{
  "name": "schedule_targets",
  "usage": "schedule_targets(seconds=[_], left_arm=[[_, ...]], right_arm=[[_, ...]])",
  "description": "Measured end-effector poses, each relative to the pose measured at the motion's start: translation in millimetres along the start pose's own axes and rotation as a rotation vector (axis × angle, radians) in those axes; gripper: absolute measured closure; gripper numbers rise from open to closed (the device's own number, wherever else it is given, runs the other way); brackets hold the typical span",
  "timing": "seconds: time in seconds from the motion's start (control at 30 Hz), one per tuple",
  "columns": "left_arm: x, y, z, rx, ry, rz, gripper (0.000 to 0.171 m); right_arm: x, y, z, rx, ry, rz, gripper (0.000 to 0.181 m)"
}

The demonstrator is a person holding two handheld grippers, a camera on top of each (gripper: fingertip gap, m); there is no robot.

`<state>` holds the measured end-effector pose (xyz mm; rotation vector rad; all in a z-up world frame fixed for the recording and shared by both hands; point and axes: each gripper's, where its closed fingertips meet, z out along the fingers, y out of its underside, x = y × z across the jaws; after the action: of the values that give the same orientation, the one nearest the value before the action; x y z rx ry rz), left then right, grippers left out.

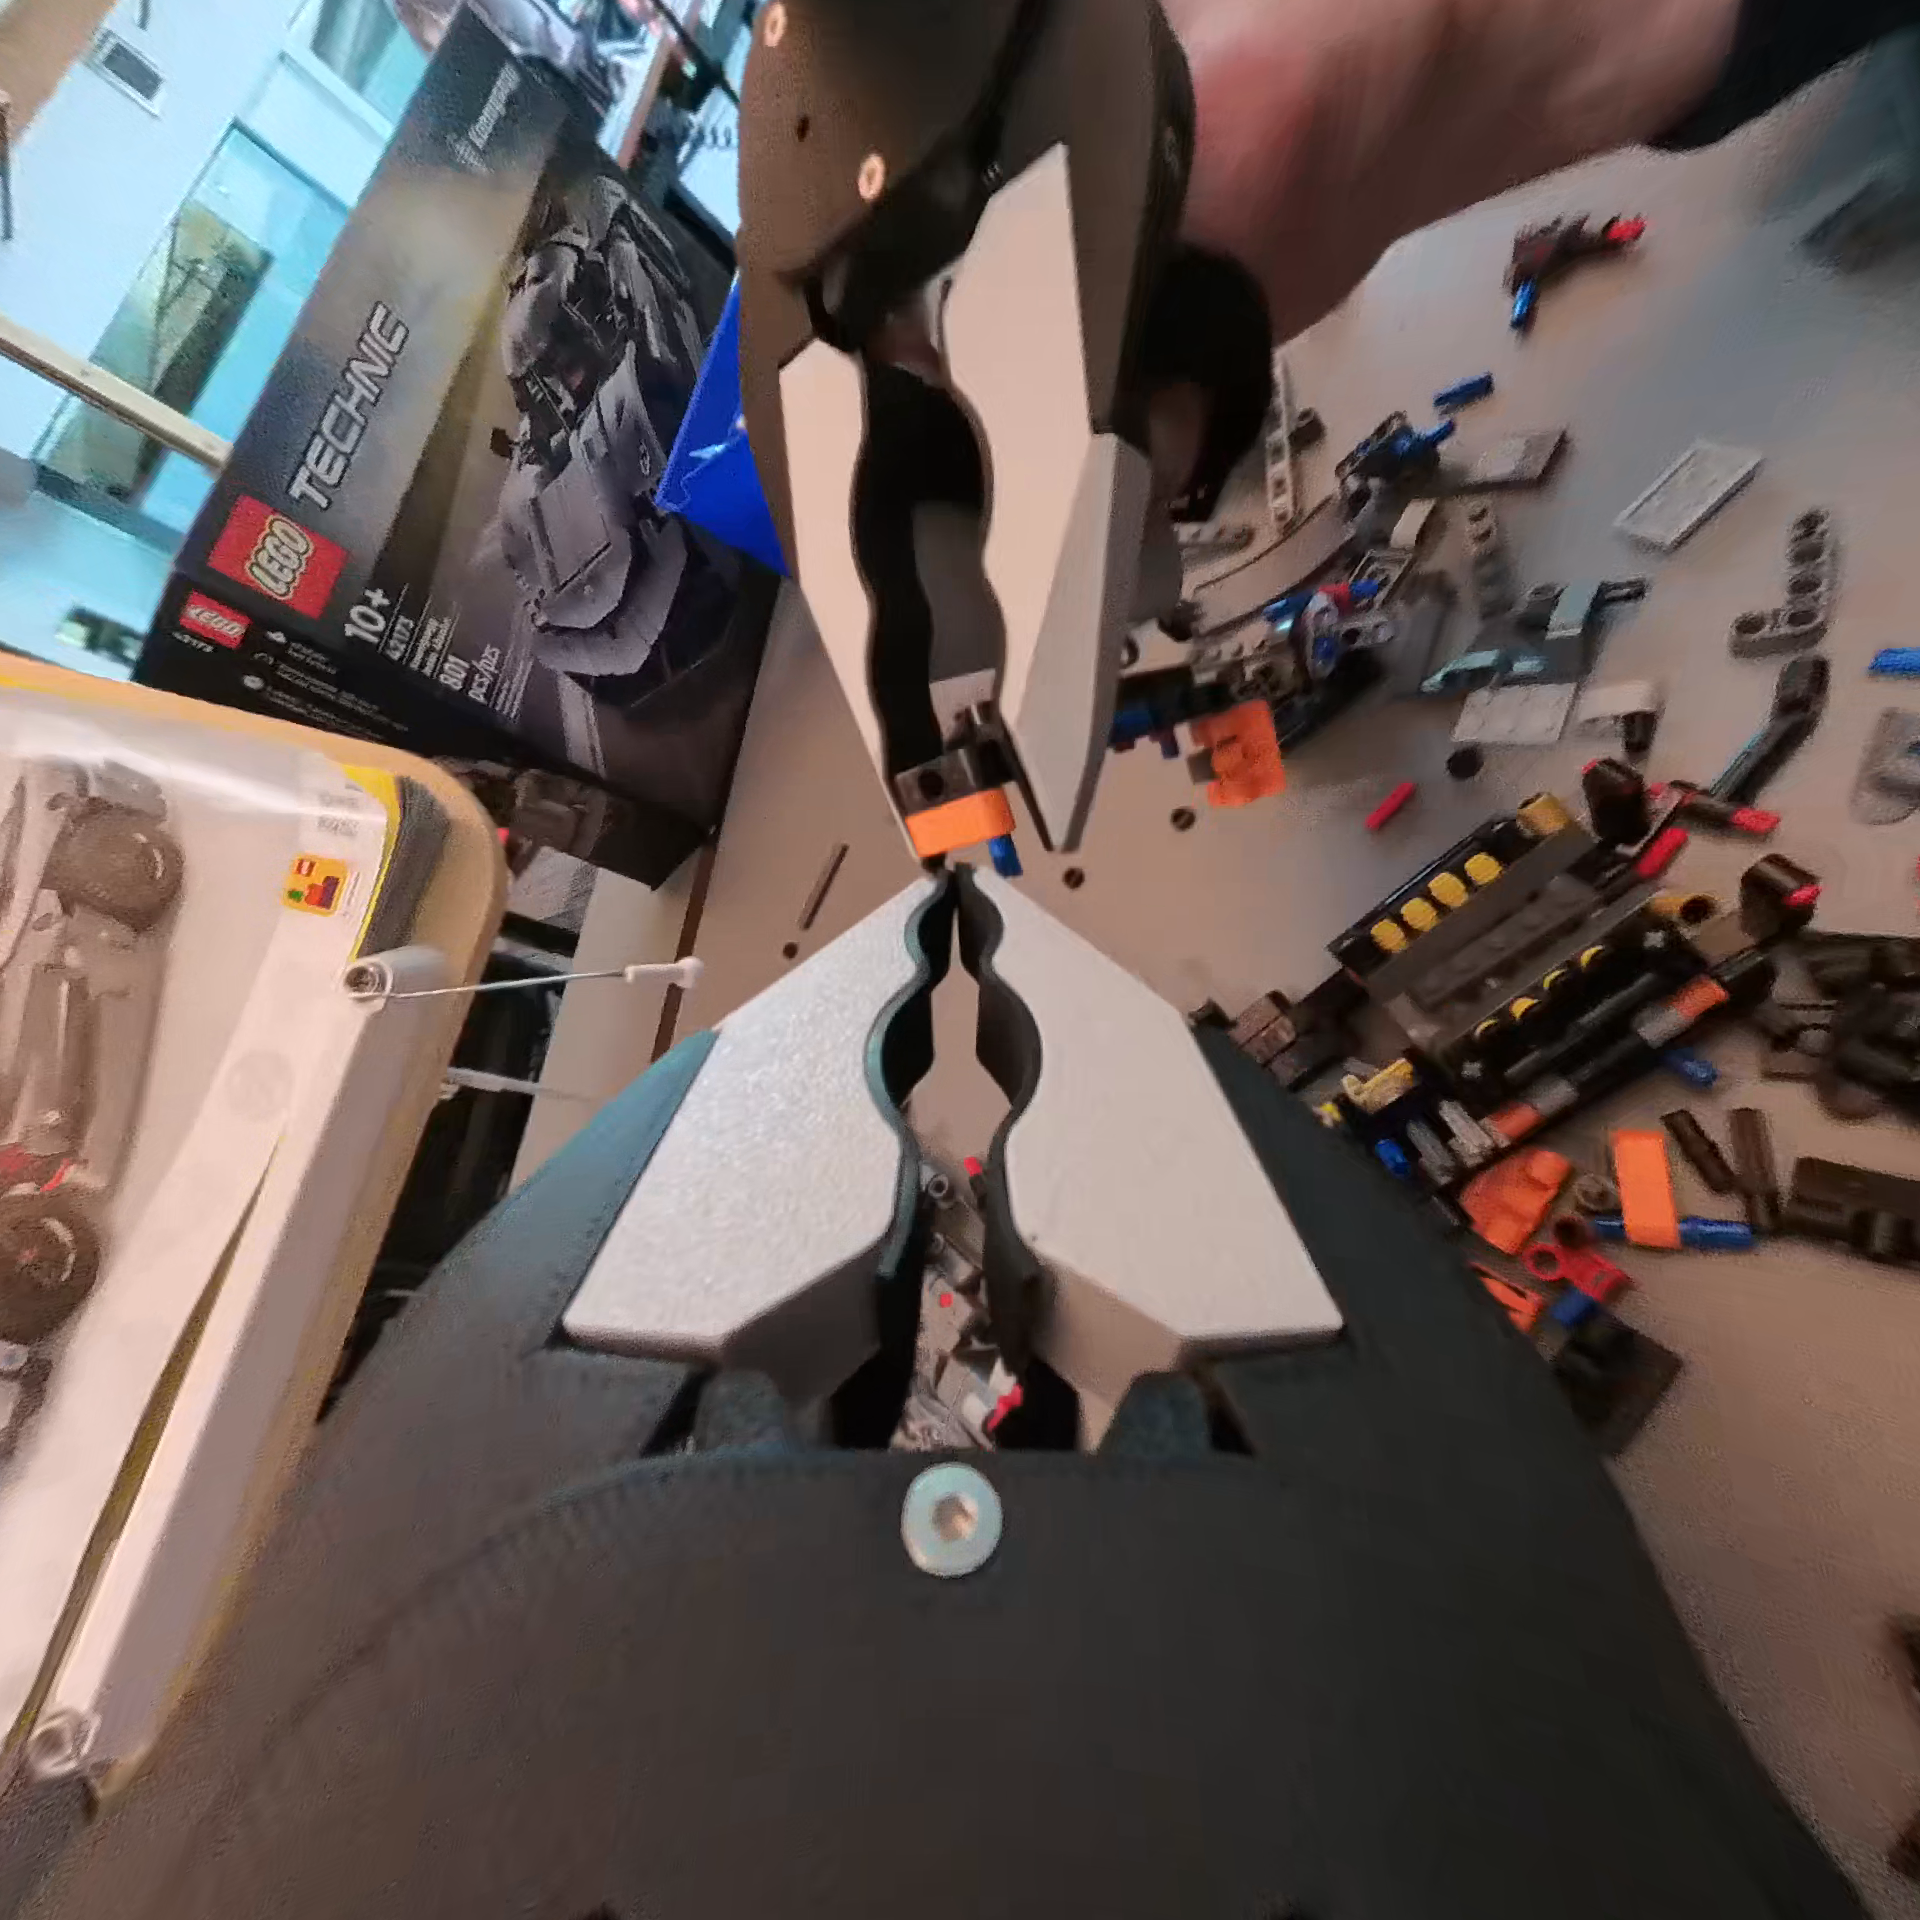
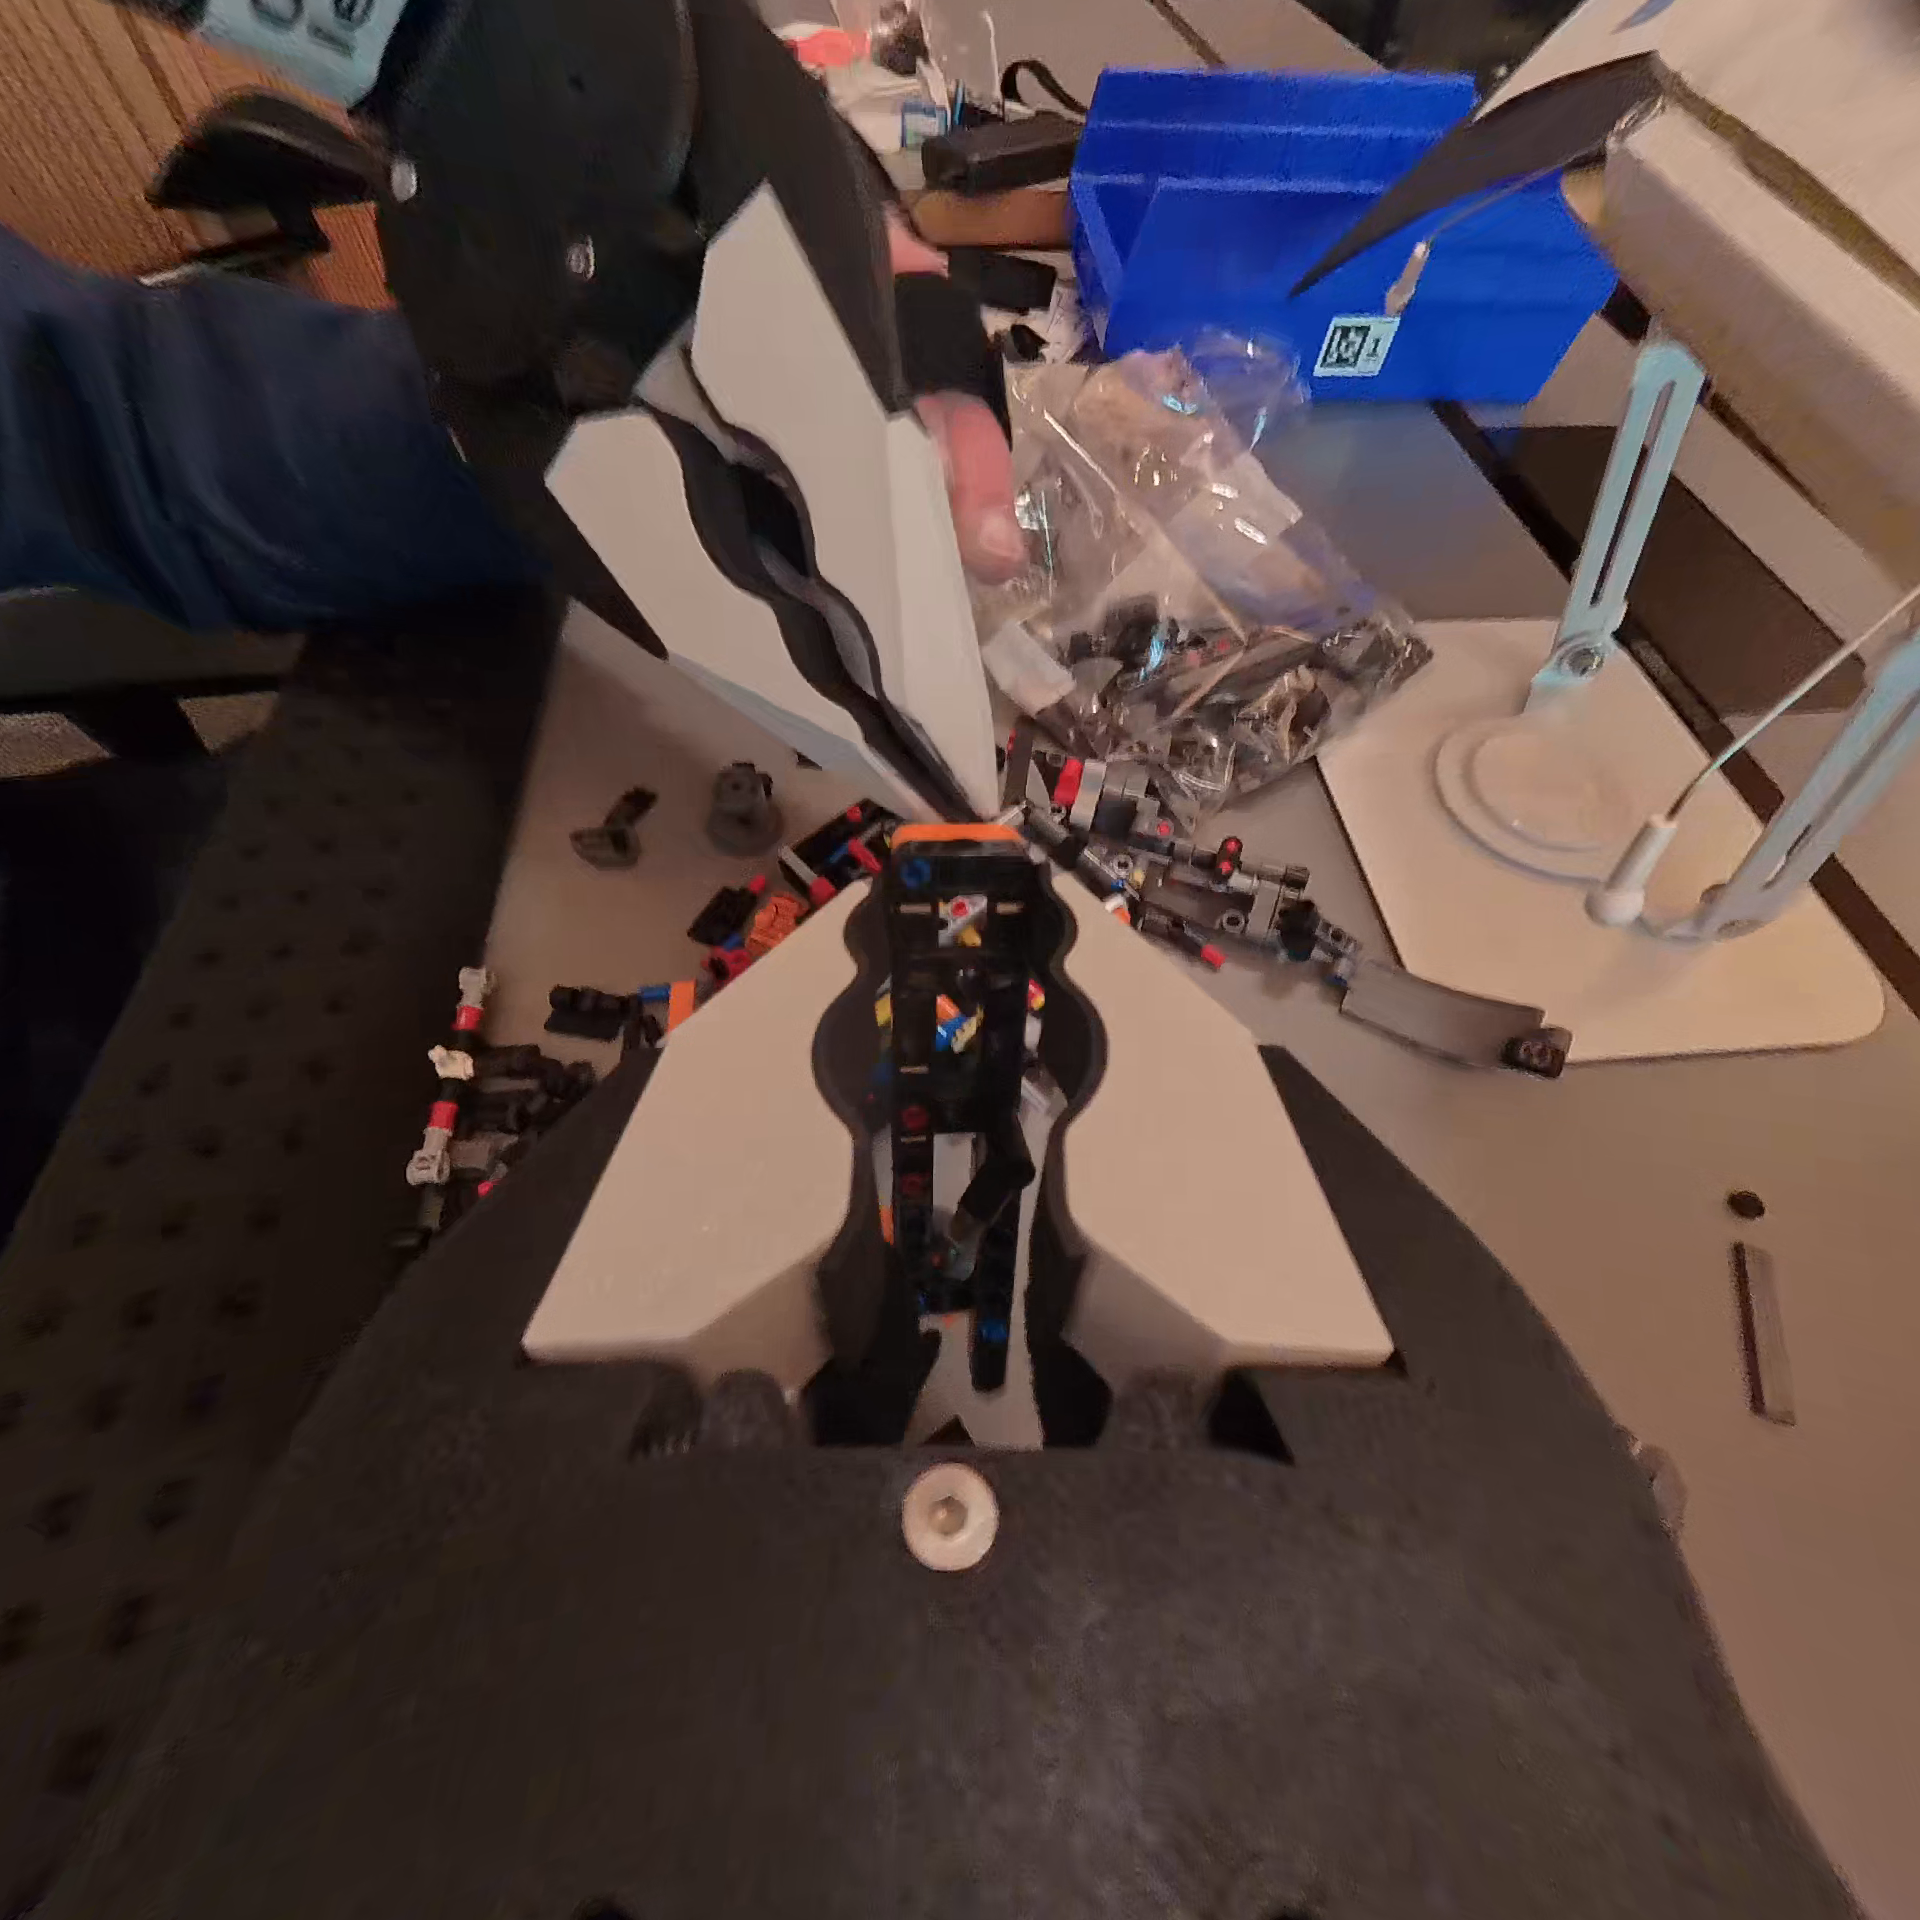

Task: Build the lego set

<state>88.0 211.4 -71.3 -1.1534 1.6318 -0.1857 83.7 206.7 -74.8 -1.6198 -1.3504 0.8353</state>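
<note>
My right gripper [image 2: 958, 883] is shut on a long black lego frame [image 2: 956, 1039] with coloured pins inside and an orange piece [image 2: 956, 834] capping its far end. In the left wrist view the right gripper [image 1: 982, 831] comes down from above with the frame's end [image 1: 951, 774] and its orange piece [image 1: 958, 819] sticking out, a blue pin [image 1: 1004, 854] beside them. My left gripper [image 1: 953, 883] is shut, its tips right against the orange end. It also shows in the right wrist view [image 2: 982, 808], tips meeting the frame's end. Both are above the table.
Loose lego parts [image 1: 1558, 1039] cover the table on the right. The set's box [image 1: 416, 499] and an instruction booklet on a stand [image 1: 156, 1039] are at the left. A bag of parts [image 2: 1195, 582], a blue bin [image 2: 1299, 208], a stand base [image 2: 1610, 883] and a grey sub-assembly [image 2: 1247, 894] lie beyond. The grippers are tip to tip, or close to it. From either gripper's tips it is about 15 cm to the grey sub-assembly [image 2: 1247, 894].
</note>
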Motion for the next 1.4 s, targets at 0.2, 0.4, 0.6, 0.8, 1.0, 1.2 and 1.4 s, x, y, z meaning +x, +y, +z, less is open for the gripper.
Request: schedule_targets(seconds=[0.2, 0.4, 0.6, 0.8, 1.0, 1.2, 1.4], left_arm=[[3, -6, -2, 0.012, 0.041, -0.027, 0.154], [6, 0, 6, -0.017, 0.026, -0.011, 0.163], [10, 0, 4, -0.039, 0.041, 0.019, 0.168], [13, 4, 6, -0.069, 0.055, 0.015, 0.17], [15, 8, 7, -0.114, 0.047, 0.044, 0.17], [16, 7, 7, -0.127, 0.043, 0.073, 0.17], [17, -3, 1, -0.066, 0.057, 0.023, 0.17]], right_arm=[[7, -6, -9, 0.064, 0.013, 0.032, 0.157], [3, 0, -3, 0.009, 0.026, -0.008, 0.158], [4, 4, 2, -0.051, 0.086, -0.095, 0.157], [5, 9, 6, -0.114, 0.148, -0.179, 0.158], [4, 9, 10, -0.145, 0.196, -0.246, 0.152], [3, 11, 8, -0.169, 0.202, -0.238, 0.158], [-4, 5, 2, -0.112, 0.151, -0.171, 0.158]])
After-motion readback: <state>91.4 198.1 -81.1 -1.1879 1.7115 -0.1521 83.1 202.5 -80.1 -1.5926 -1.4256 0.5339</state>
